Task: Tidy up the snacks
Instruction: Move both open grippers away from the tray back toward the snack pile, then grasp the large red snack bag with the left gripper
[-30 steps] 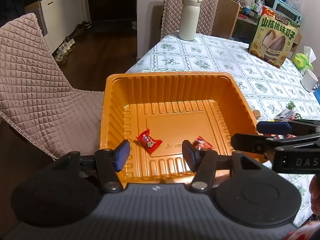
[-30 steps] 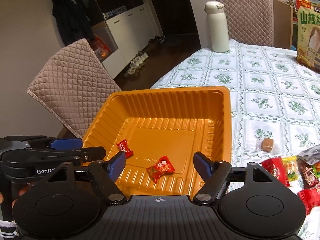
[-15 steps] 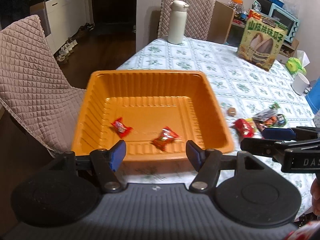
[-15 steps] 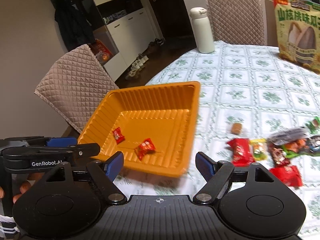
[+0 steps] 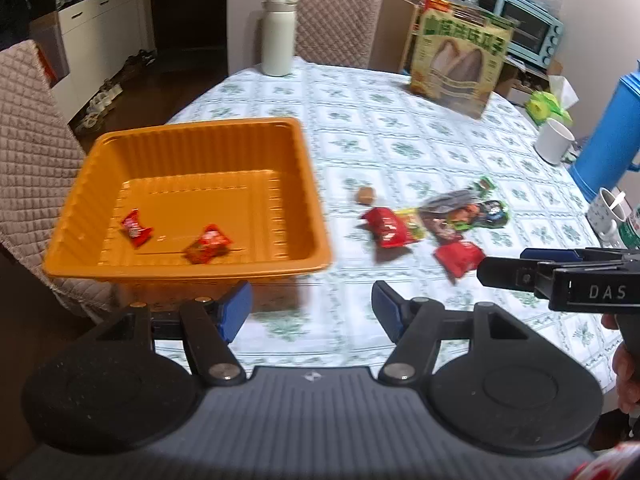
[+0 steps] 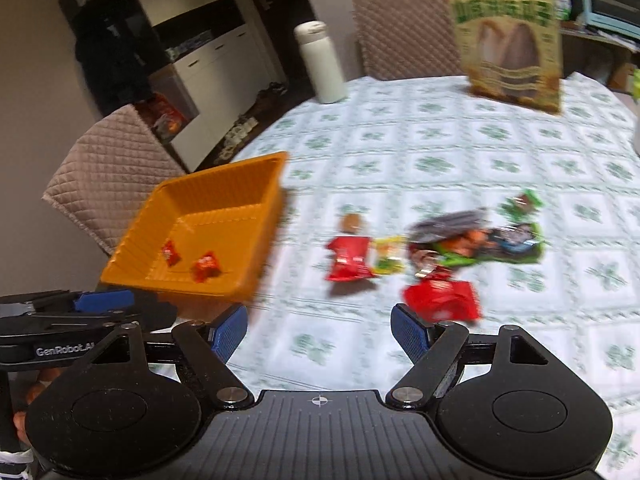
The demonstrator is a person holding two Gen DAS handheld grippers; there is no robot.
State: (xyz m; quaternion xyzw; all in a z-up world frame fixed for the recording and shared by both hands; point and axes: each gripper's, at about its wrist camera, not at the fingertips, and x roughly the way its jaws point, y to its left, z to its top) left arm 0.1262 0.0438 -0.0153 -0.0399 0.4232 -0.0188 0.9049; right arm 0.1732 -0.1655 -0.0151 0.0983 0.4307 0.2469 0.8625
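Hovering above the near table edge, the right gripper (image 6: 319,334) gapes wide and empty, tilted downward. The loose heap of wrapped snacks (image 6: 436,252) lies just ahead and slightly right of it, the square red packet (image 6: 442,300) closest. The left gripper (image 5: 312,312), half-spread and also empty, sits nearer the ribbed orange plastic tray (image 5: 192,196), which holds two red candies (image 5: 172,236).

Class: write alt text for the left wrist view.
An open left gripper hangs empty over a flowered tablecloth. An orange tray at left holds two red candies; more wrapped snacks lie loose at right.
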